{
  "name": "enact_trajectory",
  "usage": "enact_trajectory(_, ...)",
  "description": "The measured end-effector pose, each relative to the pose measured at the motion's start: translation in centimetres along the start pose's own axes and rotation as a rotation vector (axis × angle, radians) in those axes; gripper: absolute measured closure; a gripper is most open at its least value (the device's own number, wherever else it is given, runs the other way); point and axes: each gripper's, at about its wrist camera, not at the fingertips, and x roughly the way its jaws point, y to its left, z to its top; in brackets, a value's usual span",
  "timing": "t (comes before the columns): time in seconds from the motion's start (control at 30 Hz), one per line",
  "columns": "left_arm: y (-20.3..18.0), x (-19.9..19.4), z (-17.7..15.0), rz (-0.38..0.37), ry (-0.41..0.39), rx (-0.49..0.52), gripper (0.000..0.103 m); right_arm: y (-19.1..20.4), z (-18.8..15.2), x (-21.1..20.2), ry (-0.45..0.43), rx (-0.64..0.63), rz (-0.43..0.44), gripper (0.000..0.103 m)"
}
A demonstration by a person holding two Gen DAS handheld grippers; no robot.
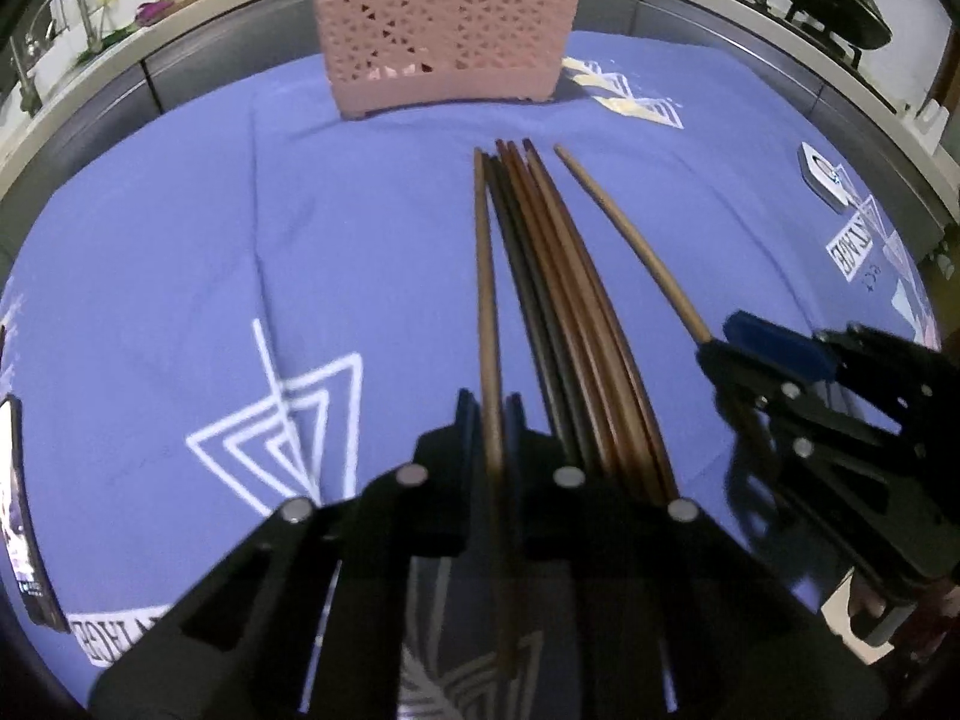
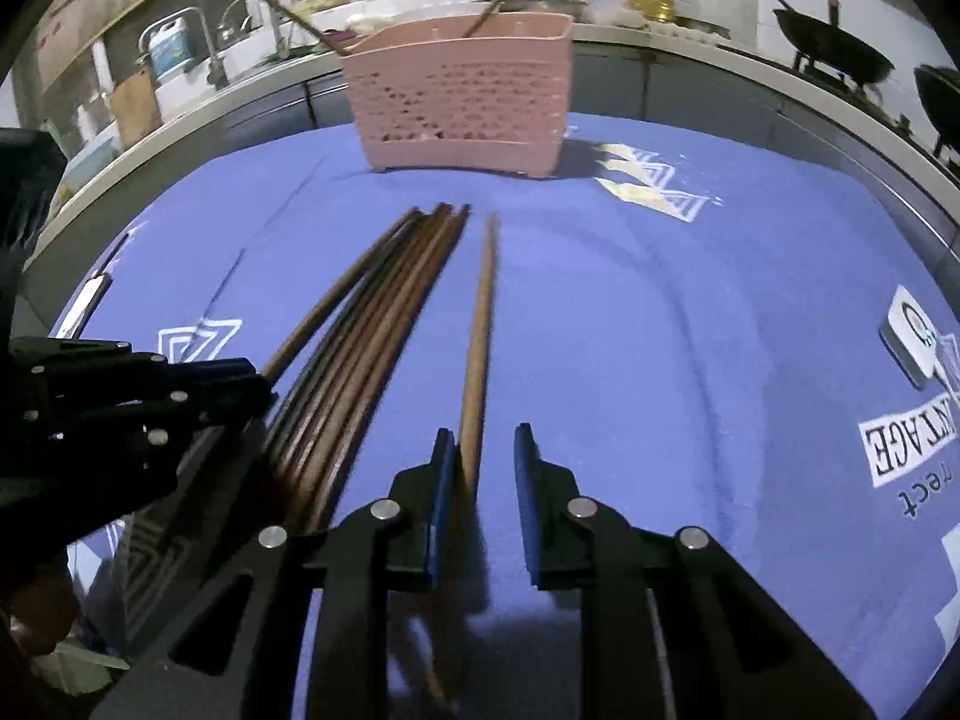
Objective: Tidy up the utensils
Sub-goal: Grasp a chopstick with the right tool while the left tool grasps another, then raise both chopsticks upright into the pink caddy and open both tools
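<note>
On the tabletop (image 1: 180,252), my left hand-held gripper (image 1: 493,420) pinches one chopstick (image 1: 485,276); right hand-held gripper (image 2: 480,468) spread around another chopstick (image 2: 477,348). Thin, stiff, light, probably slippery; best gripped near the thick end.

A blue cloth (image 1: 372,252) with white triangle prints is covering the table. A pink slotted basket (image 1: 447,30) is standing on it at the far side. Nearer than the basket, a bundle of brown chopsticks (image 1: 540,276) is lying on the cloth, one lighter chopstick (image 2: 480,324) just beside the bundle. A white device (image 2: 909,336) is resting well right of the basket.
</note>
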Motion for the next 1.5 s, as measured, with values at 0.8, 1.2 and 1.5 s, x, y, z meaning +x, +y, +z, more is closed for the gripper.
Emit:
enact_trajectory(0.8,3.6,-1.8,7.8,-0.164,-0.114,-0.043,0.098,-2.3,9.1,-0.2,-0.123,0.041,0.242,0.097)
enact_trajectory(1.2,5.0,-18.0,15.6,-0.124,-0.515,-0.006,0.098,-1.4,20.2,-9.8,-0.545,0.020,0.289,0.097)
enact_trajectory(1.5,6.5,-17.3,24.2,0.048,-0.610,-0.037,0.098,-0.7,28.7,-6.9,-0.679,0.015,0.191,0.097)
